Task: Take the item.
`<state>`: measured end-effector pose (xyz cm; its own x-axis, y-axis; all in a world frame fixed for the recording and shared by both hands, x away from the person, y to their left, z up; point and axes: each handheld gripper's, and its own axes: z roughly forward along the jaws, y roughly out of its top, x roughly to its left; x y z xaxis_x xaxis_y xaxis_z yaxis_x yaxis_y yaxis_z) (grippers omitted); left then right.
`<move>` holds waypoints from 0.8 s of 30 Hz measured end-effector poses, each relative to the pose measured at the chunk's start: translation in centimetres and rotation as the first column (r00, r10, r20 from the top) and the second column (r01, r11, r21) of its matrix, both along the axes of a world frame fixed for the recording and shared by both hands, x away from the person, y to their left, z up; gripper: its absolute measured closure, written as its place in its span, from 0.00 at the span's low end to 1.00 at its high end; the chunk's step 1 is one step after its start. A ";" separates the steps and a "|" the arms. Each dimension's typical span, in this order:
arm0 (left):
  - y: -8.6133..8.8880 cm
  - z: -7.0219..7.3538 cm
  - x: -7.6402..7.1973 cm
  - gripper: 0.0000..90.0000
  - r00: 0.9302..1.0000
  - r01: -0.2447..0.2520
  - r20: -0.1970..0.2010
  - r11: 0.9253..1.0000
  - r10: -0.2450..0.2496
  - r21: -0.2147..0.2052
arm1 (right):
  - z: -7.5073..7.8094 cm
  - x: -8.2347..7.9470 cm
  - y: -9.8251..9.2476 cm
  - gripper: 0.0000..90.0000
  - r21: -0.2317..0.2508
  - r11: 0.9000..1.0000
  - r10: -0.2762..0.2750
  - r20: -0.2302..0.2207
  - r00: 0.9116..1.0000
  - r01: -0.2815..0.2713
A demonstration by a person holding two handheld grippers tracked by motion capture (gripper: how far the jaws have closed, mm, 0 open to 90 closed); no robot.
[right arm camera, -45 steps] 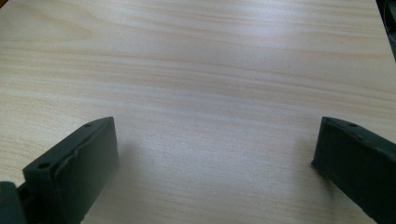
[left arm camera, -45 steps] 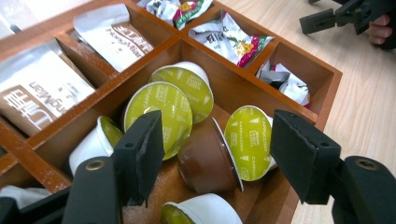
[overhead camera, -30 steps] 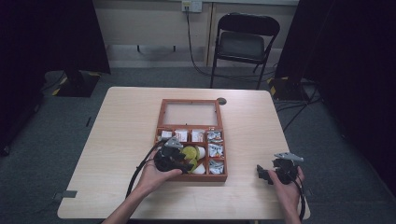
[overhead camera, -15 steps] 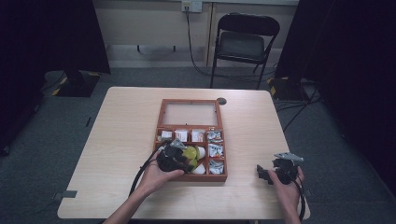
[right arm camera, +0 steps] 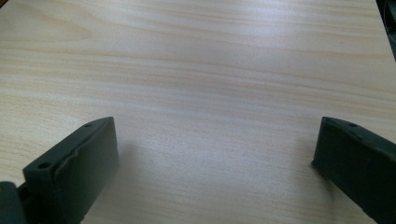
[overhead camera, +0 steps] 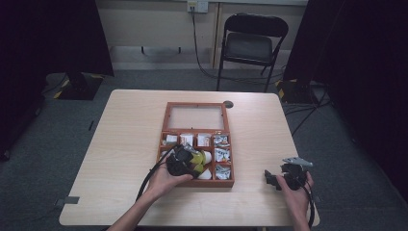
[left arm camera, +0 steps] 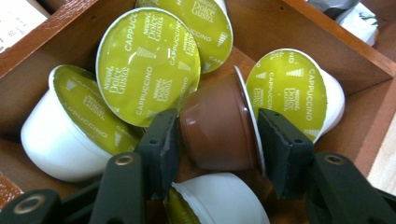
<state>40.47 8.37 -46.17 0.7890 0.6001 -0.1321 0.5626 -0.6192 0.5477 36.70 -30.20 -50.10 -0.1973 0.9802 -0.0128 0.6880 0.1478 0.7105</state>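
A brown coffee capsule (left arm camera: pixel 212 126) with a green lid lies on its side among several white capsules with green Cappuccino lids (left arm camera: pixel 147 65). They sit in the front left compartment of a wooden box (overhead camera: pixel 166 120). My left gripper (left arm camera: pixel 217 137) reaches into that compartment (overhead camera: pixel 195 161). Its jaws have just been closing, and their pads now press on the brown capsule's base and lid rim. At the table's front right, my right gripper (overhead camera: pixel 272 179) rests with its jaws wide apart over bare wood (right arm camera: pixel 215 140), nothing between them.
The box's other small compartments hold paper sachets (overhead camera: pixel 204 139) and foil packets (overhead camera: pixel 221 154), and its glass-paned lid (overhead camera: pixel 195 117) lies open at the back. The light wooden table (overhead camera: pixel 120 144) has bare areas left and right of the box. A folding chair (overhead camera: pixel 250 45) stands behind it.
The left hand has edged slightly further into the box's front compartment. The right hand has stayed where it was.
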 end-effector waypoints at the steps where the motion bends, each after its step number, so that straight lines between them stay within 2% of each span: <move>1: 0.1 0.0 0.1 0.57 1.000 0.001 0.000 1.000 -0.001 -0.001 | 0.0 0.0 0.0 0.00 0.000 1.000 0.000 0.000 1.000 0.000; 13: 0.2 0.0 0.0 0.60 1.000 0.017 0.018 1.000 -0.016 -0.013 | 0.0 0.0 0.0 0.00 0.000 1.000 0.000 0.000 1.000 0.000; 15: 0.2 0.1 0.0 0.60 1.000 0.016 0.012 1.000 -0.016 -0.017 | 0.0 0.0 0.0 0.00 0.000 1.000 0.000 0.000 1.000 0.000; 24: 0.1 0.1 -0.2 0.60 1.000 0.008 0.030 1.000 -0.007 -0.023 | 0.0 0.0 0.0 0.00 0.000 1.000 0.000 0.000 1.000 0.000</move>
<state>40.32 8.50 -46.09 0.7973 0.5909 -0.1227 0.5413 -0.6103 0.5784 36.71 -30.19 -50.10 -0.1971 0.9803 -0.0125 0.6882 0.1474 0.7103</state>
